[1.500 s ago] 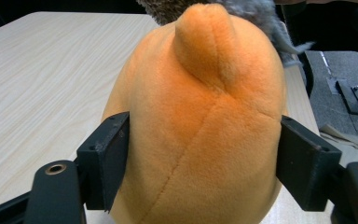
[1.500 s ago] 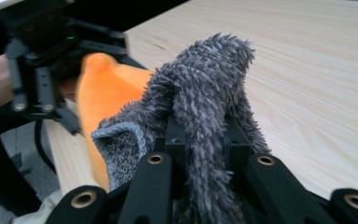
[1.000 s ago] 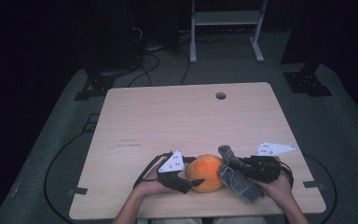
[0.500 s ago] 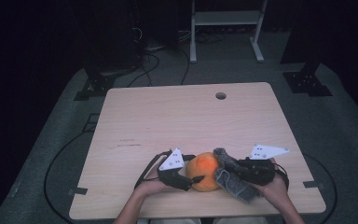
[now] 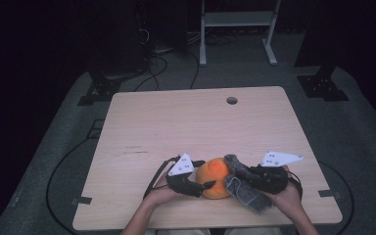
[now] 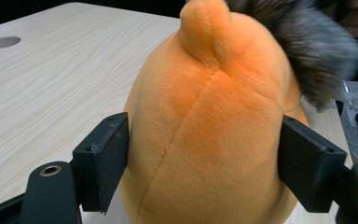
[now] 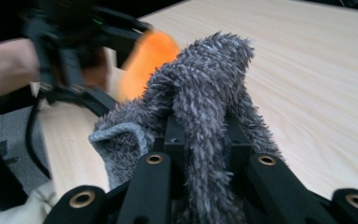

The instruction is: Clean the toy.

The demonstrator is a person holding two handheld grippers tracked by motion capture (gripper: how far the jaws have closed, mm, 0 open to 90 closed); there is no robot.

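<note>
Soft, light orange plush toy (image 6: 205, 130) near the counter's (image 5: 176, 122) front edge, clamped at mid-body by left gripper (image 6: 205, 163) jaws; right gripper (image 7: 203, 140) jaws pinch limp grey cloth (image 7: 200, 88).

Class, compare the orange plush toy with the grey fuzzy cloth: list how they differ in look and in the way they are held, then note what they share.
The orange plush toy is rounded and short-napped; the grey fuzzy cloth is limp and shaggy. The toy bulges between the left gripper's spread jaws; the cloth is pinched thin in the right gripper's nearly closed jaws. Both are soft, held near the table's front edge, touching each other.
</note>
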